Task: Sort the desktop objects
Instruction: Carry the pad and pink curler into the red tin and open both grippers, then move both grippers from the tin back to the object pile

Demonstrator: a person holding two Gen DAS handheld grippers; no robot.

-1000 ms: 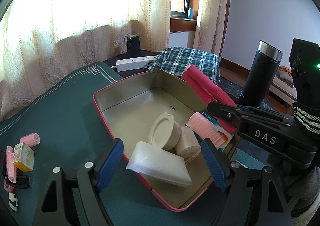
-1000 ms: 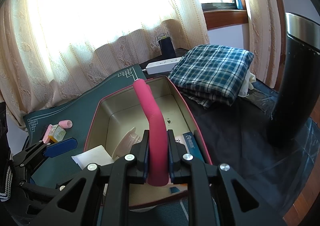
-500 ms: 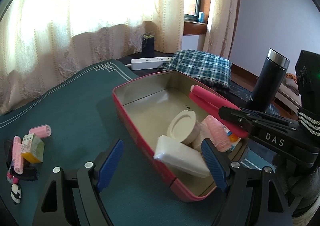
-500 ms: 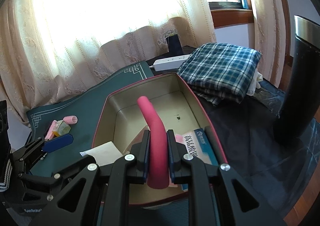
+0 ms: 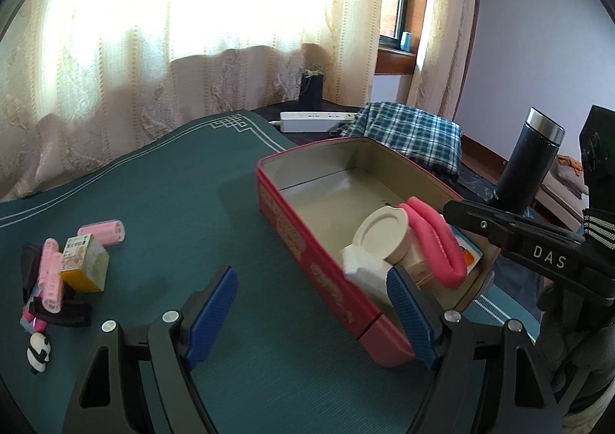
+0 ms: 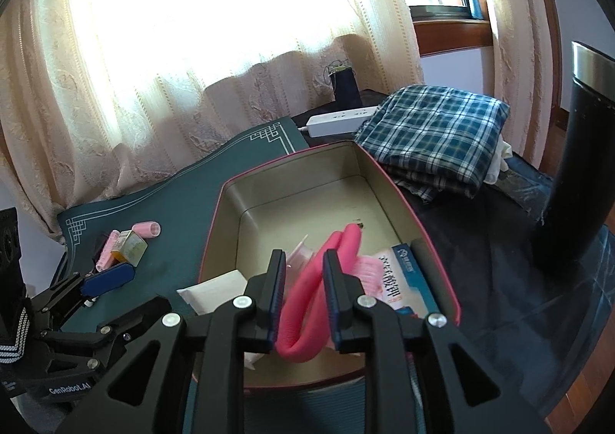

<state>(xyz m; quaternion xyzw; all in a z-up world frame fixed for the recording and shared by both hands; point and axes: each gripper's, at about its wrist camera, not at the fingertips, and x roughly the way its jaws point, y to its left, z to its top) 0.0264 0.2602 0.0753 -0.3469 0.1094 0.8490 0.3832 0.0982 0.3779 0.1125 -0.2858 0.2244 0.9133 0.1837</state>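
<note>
Pink foam roller (image 6: 313, 290), bent double, lies in the red tin (image 6: 388, 180) between the right gripper (image 6: 303, 290)'s opening jaws: this is the release step. Next it should lift clear of the near rim. The left gripper (image 5: 313, 309) hangs wide and empty above the green mat (image 5: 161, 203), with open room toward the loose curlers (image 5: 103, 231) beside the yellow box (image 5: 85, 261)

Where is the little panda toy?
In the left wrist view, the panda toy lies at the far left edge of the green mat, just below the pile of pink hair rollers and the small yellow box.
</note>
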